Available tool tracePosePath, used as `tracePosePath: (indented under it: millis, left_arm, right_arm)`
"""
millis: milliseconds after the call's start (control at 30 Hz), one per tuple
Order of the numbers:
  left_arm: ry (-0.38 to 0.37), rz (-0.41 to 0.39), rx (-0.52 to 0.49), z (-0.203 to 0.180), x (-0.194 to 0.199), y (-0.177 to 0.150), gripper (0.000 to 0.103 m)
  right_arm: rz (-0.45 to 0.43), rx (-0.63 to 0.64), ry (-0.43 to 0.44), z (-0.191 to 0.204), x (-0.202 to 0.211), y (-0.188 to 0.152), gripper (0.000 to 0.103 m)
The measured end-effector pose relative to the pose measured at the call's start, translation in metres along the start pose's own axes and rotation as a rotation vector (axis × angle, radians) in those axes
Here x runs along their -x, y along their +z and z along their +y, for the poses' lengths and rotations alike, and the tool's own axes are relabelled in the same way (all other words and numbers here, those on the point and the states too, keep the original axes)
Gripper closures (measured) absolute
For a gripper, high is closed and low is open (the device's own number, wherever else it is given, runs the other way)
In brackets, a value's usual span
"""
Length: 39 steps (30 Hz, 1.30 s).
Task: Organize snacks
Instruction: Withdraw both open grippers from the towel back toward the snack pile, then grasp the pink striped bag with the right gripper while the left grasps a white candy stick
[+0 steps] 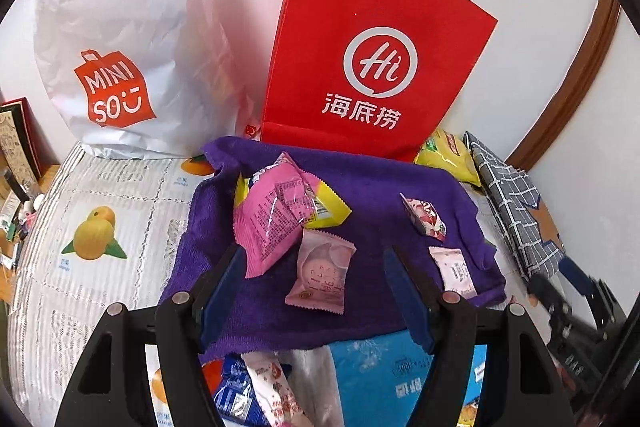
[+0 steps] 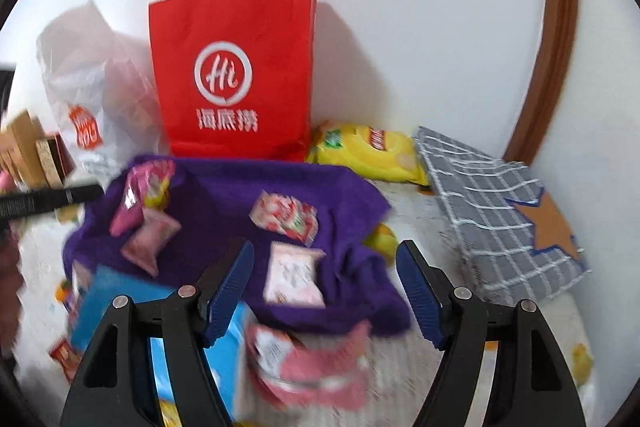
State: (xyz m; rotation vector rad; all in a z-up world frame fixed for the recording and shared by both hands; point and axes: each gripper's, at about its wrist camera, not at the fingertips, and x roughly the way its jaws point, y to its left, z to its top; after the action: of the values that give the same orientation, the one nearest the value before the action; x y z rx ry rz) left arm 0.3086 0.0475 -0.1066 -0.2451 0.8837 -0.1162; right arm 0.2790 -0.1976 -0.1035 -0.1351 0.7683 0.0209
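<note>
Snacks lie scattered on a purple towel [image 1: 360,187] spread over the fruit-print tablecloth [image 1: 100,195]. On the towel, in your left view, you can count five packets: a big pink packet [image 1: 268,223] resting on a yellow packet [image 1: 328,207], a pale pink round-cake wrapper [image 1: 320,277] just near of them, a strawberry-print packet [image 1: 426,221] to the right, and a small pink-white packet [image 1: 456,271] near that one.

Nearer still, off the towel's near edge, sit one blue box [image 1: 400,371], one dark blue packet [image 1: 234,391] and one pink-and-white stick packet [image 1: 276,391].

At the far side two bags stand against the wall: one red paper bag [image 1: 372,47] and one white plastic bag [image 1: 132,39] to its left. One yellow chip bag [image 2: 368,151] lies at the red bag's right foot, and one grey checked bag [image 2: 500,211] with a star lies further right.

Your left gripper [image 1: 316,287] hangs over the towel's near edge with its two fingers spread wide and nothing between them, the round-cake wrapper showing in the gap. Your right gripper [image 2: 324,291] is likewise spread and empty, with the small pink-white packet [image 2: 294,281] in its gap. The right view is blurred, so near packets there are hard to tell apart.
</note>
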Motion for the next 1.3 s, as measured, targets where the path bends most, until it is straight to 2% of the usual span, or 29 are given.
tracePosePath:
  millis: [167, 367, 533, 733, 867, 933, 1000, 1167, 1300]
  left_arm:
    - [0.001, -0.013, -0.025, -0.005, 0.017, -0.001, 0.033]
    - [0.003, 0.001, -0.049, -0.003, 0.035, -0.01, 0.033]
    - [0.039, 0.002, -0.076, 0.006, 0.047, -0.023, 0.033]
    - [0.056, 0.027, -0.044, 0.028, 0.054, -0.04, 0.033]
    - [0.078, 0.048, -0.024, 0.04, 0.055, -0.051, 0.033]
    - [0.098, 0.058, -0.015, 0.046, 0.055, -0.055, 0.033]
    - [0.111, 0.07, -0.005, 0.051, 0.054, -0.06, 0.033]
    - [0.134, 0.103, 0.019, 0.061, 0.05, -0.074, 0.033]
    - [0.105, 0.128, 0.035, 0.063, 0.048, -0.086, 0.033]
  right_arm:
    - [0.069, -0.064, 0.061, -0.016, 0.002, -0.03, 0.028]
    - [0.159, -0.14, 0.15, -0.026, -0.015, -0.056, 0.028]
    - [0.184, -0.149, 0.176, -0.021, -0.027, -0.06, 0.028]
    - [0.211, -0.127, 0.219, -0.015, -0.043, -0.057, 0.028]
    - [0.219, -0.134, 0.238, -0.018, -0.05, -0.055, 0.027]
    - [0.204, -0.129, 0.245, -0.019, -0.047, -0.056, 0.037]
    - [0.184, -0.112, 0.225, -0.018, -0.04, -0.058, 0.042]
    - [0.142, -0.113, 0.213, -0.022, -0.015, -0.064, 0.043]
    - [0.126, -0.11, 0.202, -0.025, 0.007, -0.072, 0.043]
